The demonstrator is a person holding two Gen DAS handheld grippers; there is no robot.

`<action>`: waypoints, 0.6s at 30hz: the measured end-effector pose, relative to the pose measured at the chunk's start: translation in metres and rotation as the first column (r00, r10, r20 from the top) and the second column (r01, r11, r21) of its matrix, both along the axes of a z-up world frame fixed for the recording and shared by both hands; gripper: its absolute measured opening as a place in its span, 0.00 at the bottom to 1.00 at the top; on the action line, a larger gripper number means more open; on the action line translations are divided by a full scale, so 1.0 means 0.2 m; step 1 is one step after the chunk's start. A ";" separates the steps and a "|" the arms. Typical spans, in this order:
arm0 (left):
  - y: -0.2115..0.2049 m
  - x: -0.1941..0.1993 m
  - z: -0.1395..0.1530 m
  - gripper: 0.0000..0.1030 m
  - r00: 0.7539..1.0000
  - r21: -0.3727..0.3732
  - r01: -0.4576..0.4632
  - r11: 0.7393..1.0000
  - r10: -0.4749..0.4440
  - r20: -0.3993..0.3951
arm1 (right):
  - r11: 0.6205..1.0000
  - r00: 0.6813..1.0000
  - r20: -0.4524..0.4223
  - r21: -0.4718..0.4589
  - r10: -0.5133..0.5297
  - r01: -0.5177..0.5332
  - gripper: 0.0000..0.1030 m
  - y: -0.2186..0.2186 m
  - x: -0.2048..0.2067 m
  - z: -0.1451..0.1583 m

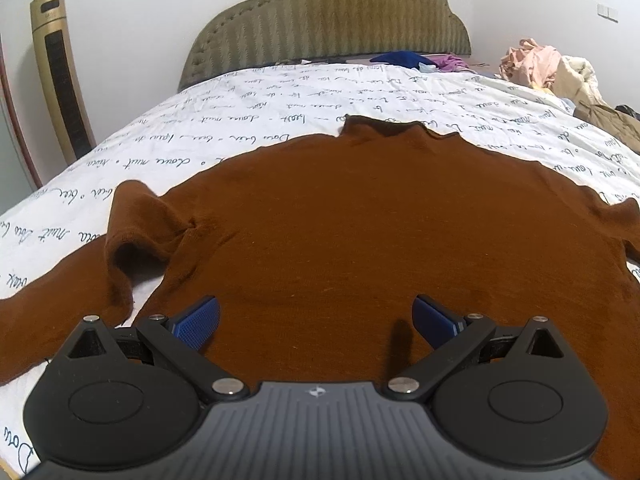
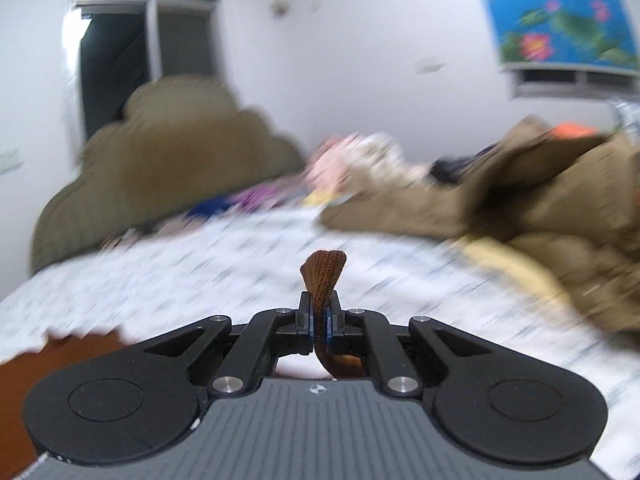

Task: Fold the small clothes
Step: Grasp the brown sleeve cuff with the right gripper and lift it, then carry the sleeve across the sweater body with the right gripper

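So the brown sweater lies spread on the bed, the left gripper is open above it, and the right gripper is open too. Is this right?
Not quite: the right gripper is shut, pinching brown sweater fabric, as the right wrist view shows. The rest holds: the left gripper is open over it.
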State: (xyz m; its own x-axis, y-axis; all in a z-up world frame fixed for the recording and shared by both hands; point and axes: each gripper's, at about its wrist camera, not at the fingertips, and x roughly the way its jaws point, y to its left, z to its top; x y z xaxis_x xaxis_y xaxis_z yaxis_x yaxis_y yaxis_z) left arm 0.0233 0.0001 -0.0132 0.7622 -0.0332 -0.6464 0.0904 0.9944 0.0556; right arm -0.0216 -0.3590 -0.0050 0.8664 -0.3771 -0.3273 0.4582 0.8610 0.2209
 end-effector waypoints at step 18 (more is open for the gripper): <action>0.06 0.04 -0.08 1.00 1.000 -0.004 -0.021 1.000 0.021 -0.016 | 0.897 0.889 -0.255 -0.131 0.381 -0.422 0.11 0.74 0.59 0.09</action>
